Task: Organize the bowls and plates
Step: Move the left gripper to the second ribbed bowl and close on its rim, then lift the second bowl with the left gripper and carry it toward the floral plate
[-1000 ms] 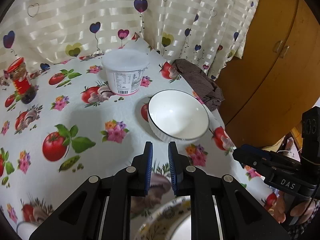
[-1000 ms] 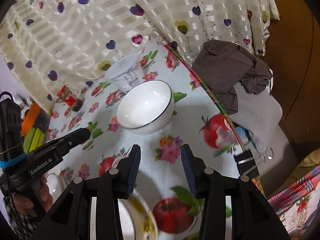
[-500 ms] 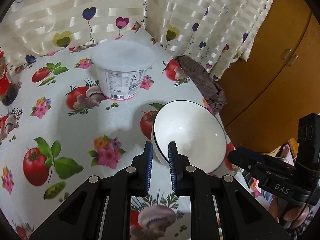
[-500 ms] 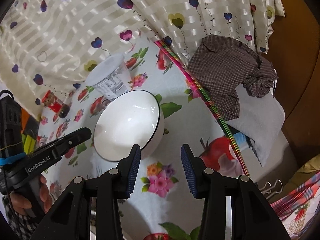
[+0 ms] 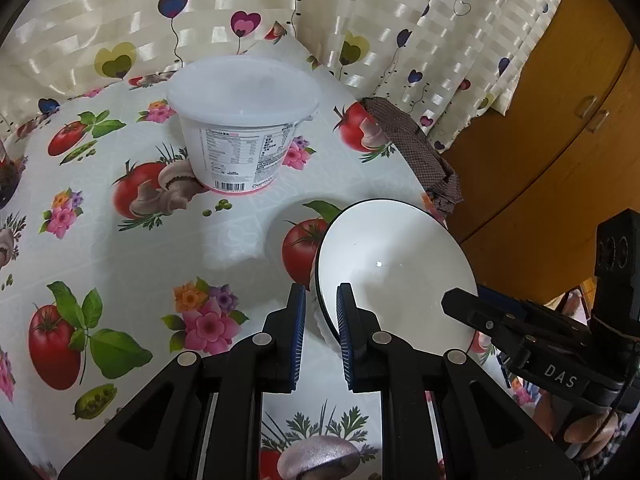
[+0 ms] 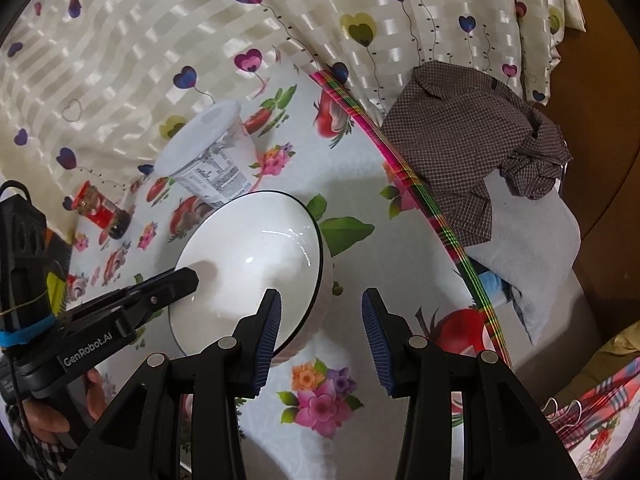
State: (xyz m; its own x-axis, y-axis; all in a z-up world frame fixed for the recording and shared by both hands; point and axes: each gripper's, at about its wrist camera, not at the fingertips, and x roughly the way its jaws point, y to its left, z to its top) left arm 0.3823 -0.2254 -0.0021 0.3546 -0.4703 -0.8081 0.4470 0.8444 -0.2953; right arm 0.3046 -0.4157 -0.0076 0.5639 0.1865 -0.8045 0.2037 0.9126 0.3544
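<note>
1. We hold a black two-finger left gripper [image 5: 321,316] with blue ribbed pads; its jaws straddle the near-left rim of a white ceramic bowl with a thin dark rim line [image 5: 394,276], one pad outside the wall and one inside. The gap is narrow, but we cannot tell whether the pads press on the rim.
2. Our matching black right gripper [image 6: 320,320] has its jaws apart. Its left pad lies over the inside of the bowl [image 6: 256,256] and its right pad over the bare cloth, so the bowl's near-right rim sits between them with clear space on the outer side.
3. The bowl stands on a white tablecloth printed with tomatoes, mushrooms and flowers [image 5: 132,248], near the table's right edge.
4. A white plastic lidded tub with a printed label [image 5: 242,128] stands behind the bowl, apart from it.
5. A brown checked cloth [image 6: 472,140] lies crumpled beyond the table edge, before a cream curtain with heart balloons [image 6: 200,24].
</note>
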